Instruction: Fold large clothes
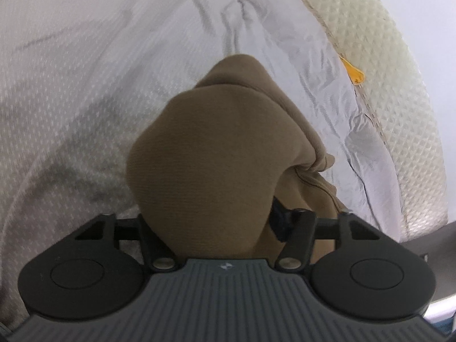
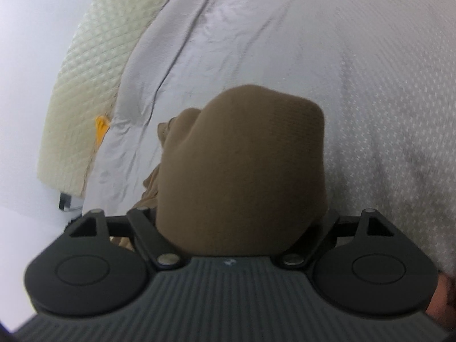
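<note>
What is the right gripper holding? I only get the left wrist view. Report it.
Observer: The right gripper appears shut on the same brown knit garment. The bunched cloth hides its fingertips.
Operator: Tell me what else is near it.
Observer: A person's bare hand shows at the lower right edge, behind the gripper body.
Operator: Check the mattress end.
Observer: A small grey metal bracket sits below the end of the quilted cream mattress.

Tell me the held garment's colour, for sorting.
The garment is plain tan-brown; clearest in the right wrist view.
</note>
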The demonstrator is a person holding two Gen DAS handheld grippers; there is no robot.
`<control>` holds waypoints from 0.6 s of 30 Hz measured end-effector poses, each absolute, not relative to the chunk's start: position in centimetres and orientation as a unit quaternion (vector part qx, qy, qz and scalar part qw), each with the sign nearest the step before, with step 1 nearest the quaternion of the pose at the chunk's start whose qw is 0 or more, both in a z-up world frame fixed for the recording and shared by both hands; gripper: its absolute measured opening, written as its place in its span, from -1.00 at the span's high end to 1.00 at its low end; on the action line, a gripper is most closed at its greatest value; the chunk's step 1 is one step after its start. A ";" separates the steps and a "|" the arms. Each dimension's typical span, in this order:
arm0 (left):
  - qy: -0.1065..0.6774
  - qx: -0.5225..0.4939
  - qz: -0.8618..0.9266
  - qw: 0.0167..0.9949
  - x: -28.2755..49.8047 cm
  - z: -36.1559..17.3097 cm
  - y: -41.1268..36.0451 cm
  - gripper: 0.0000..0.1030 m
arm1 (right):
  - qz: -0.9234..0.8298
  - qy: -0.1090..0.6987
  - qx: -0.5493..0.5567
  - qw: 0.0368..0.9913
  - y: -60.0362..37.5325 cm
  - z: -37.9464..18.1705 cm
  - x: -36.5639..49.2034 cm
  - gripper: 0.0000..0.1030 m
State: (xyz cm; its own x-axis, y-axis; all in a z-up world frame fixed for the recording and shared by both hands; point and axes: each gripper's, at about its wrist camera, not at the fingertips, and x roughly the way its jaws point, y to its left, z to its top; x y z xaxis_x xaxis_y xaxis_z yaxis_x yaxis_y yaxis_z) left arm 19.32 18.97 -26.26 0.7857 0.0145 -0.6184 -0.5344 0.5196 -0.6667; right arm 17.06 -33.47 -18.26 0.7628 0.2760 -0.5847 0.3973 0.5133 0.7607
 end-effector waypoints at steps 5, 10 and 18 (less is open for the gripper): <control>0.269 -0.428 0.163 0.847 19.6 -25.3 18.2 0.09 | -0.038 0.346 0.478 0.806 -33.1 -18.0 17.7 -0.24; 0.255 -0.399 0.156 0.867 19.4 -24.1 17.9 0.31 | 0.005 0.320 0.412 0.853 -32.1 -15.3 17.5 0.21; 0.226 -0.371 0.131 0.891 18.5 -21.3 17.7 0.41 | 0.100 0.246 0.374 0.888 -31.8 -11.1 16.1 0.32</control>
State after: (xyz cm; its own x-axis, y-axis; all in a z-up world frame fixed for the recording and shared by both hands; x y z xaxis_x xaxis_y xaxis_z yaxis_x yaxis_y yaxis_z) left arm 18.53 17.70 -21.30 0.8637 0.0666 -0.4995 -0.4012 0.6906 -0.6017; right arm 16.15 -31.77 -11.06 0.8589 0.3621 -0.3623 0.0065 0.6995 0.7146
